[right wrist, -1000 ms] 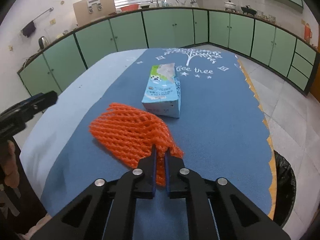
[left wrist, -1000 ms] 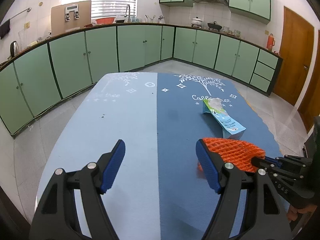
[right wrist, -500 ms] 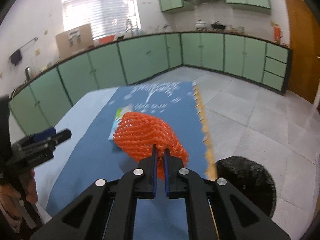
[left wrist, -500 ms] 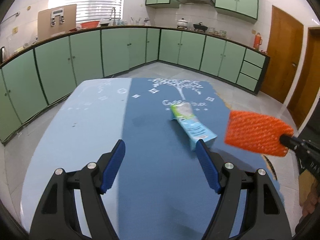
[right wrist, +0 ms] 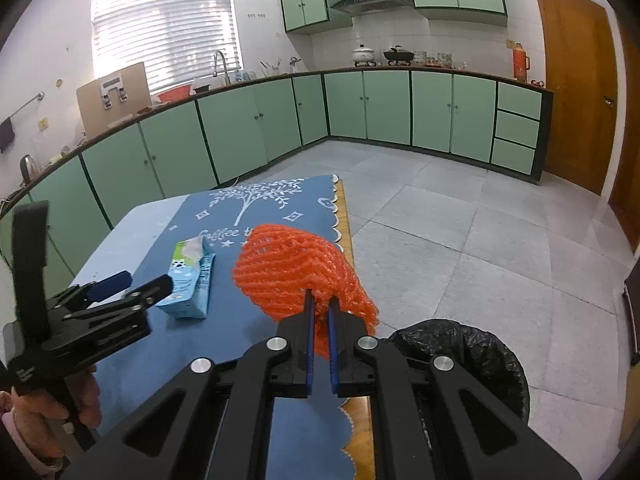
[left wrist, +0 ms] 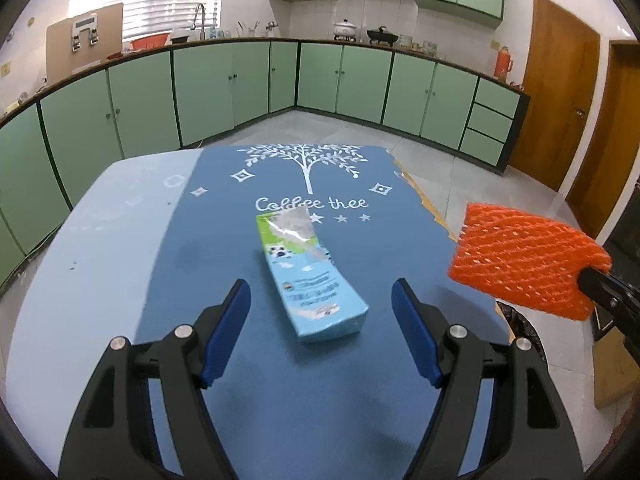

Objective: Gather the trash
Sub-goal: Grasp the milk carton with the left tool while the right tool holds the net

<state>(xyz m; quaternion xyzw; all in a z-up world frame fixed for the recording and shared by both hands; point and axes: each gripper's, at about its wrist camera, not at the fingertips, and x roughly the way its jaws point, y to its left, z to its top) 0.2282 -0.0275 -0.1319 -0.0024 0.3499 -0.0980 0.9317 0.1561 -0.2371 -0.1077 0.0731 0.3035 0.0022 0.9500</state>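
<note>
We hold the orange foam-mesh fruit sleeve point(right wrist: 298, 268) pinched in the right gripper point(right wrist: 319, 306) — carry it squarely over the black-bagged bin point(right wrist: 472, 350) before releasing; the left gripper point(left wrist: 320, 328) gapes empty near the blue milk carton point(left wrist: 308, 276) on the table point(left wrist: 120, 240).

Black-lined bin point(right wrist: 472, 356) half hidden behind right gripper point(right wrist: 320, 312); carton point(left wrist: 310, 276) print blurred (unreadable).

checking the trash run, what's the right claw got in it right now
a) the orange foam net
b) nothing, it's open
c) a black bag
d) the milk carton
a: the right claw is shut on the orange foam net, held up past the table edge near the black-lined bin, while the milk carton lies on the blue tablecloth.
</note>
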